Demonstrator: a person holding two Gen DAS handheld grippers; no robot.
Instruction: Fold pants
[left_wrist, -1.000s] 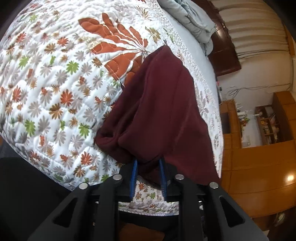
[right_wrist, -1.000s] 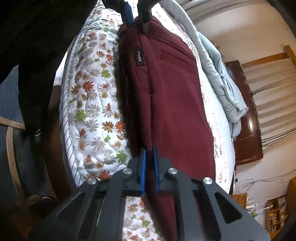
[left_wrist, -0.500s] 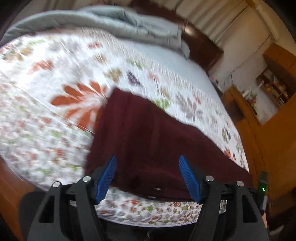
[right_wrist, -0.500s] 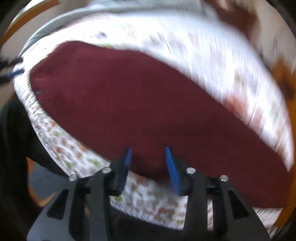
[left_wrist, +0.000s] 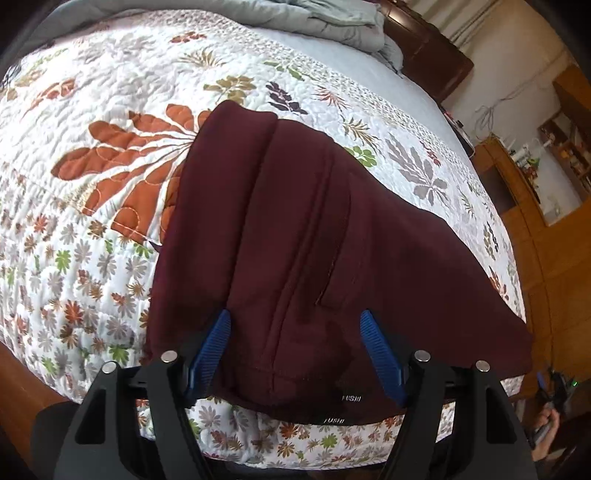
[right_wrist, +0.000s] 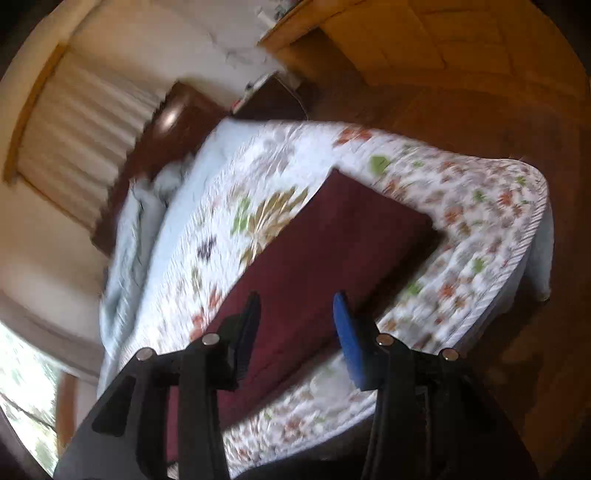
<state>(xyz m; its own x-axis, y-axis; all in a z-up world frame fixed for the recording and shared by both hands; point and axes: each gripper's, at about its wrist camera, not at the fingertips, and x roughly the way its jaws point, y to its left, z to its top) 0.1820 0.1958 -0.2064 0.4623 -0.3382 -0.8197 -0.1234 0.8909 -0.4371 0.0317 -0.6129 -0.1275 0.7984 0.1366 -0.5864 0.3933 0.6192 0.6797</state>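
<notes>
- Pants (left_wrist: 295, 240), dark maroon, are seen lying flat on the floral quilt (left_wrist: 92, 166), stretched along the bed's near edge; in the left wrist view the waistband with its small label sits at 6 o'clock, the legs running away toward 4 o'clock.
- The left gripper (left_wrist: 295, 350) is spread wide above the waistband, nothing being held between its blue pads (left_wrist: 214, 343).
- The right gripper (right_wrist: 295, 332) is likewise parted and empty, poised over the far leg end; that view is blurred, so contact with the cloth cannot be judged.
- A lengthwise fold appears already made; a crosswise fold is judged to remain.
- Risk: only the top layer may be pinched, because two layers are stacked, and the fold would be peeled apart.
- Risk: the quilt may be caught together with the cloth if the pads are pressed in too deep.
- Risk: the waistband lies close to the bed edge at 6 o'clock, so a pull toward that side could let the garment slide off.
- Risk: uneven lifting by the two grippers would leave the fold skewed.
</notes>
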